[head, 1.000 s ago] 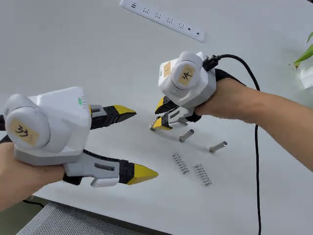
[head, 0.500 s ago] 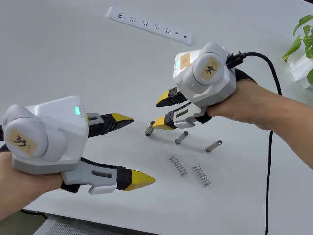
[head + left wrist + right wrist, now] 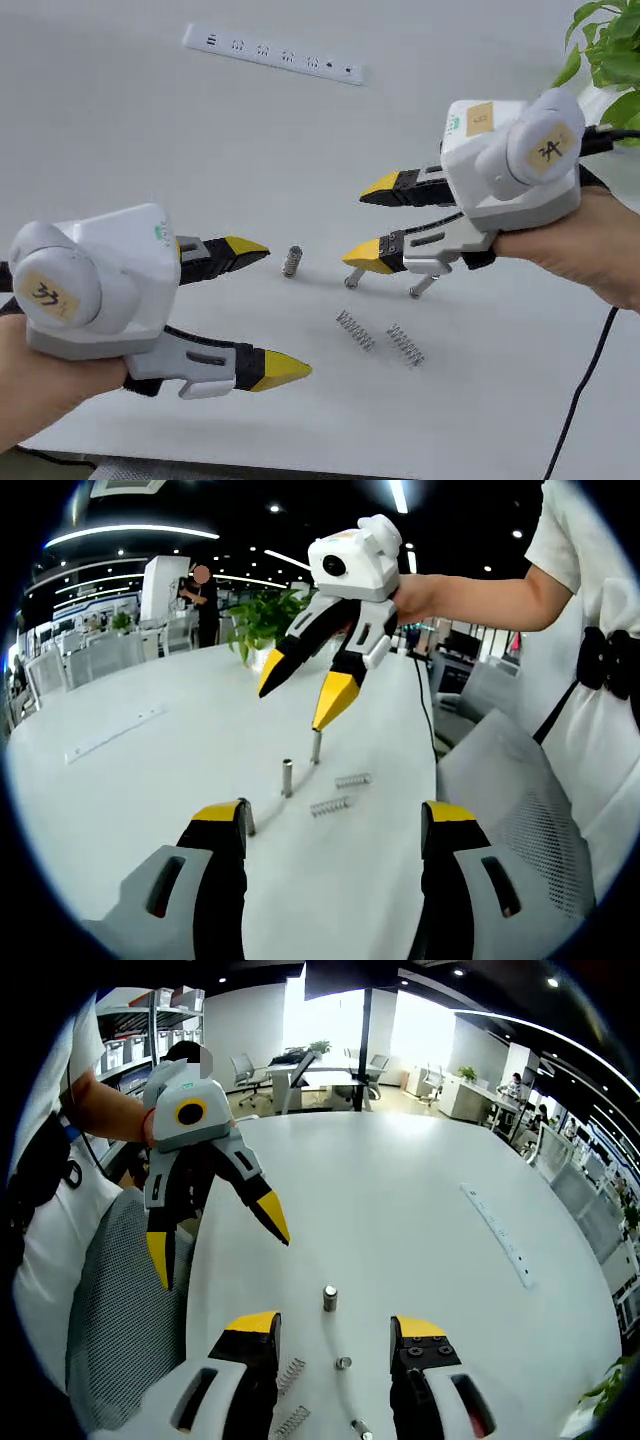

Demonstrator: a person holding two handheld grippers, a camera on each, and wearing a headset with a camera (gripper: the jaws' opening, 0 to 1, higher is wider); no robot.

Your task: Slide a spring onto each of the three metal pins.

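1. Comparing with a second ago, the right gripper (image 3: 358,228) has left the sprung pin (image 3: 292,261). Then its tips were down at that pin and close together. Now it hangs above the worktop (image 3: 150,130), further to the right, jaws spread, nothing between them.
2. The sprung pin stands upright on its own, touching neither gripper. In the head view it sits between the left gripper's upper tip and the right gripper's lower tip.
3. The two bare pins (image 3: 287,777) stand upright just beyond it. In the head view the right gripper's lower jaw partly covers them.
4. The two loose springs (image 3: 352,330) lie flat, side by side, nearer the worktop's near edge than the pins, placed as before.
5. The left gripper (image 3: 268,308) is held over the near left corner, jaws wide apart and empty, as it was a second ago.
6. Each gripper carries a tan sticker with a handwritten mark that I cannot read with certainty.
7. The power strip (image 3: 275,53) lies toward the far side of the worktop; no print on it can be read.
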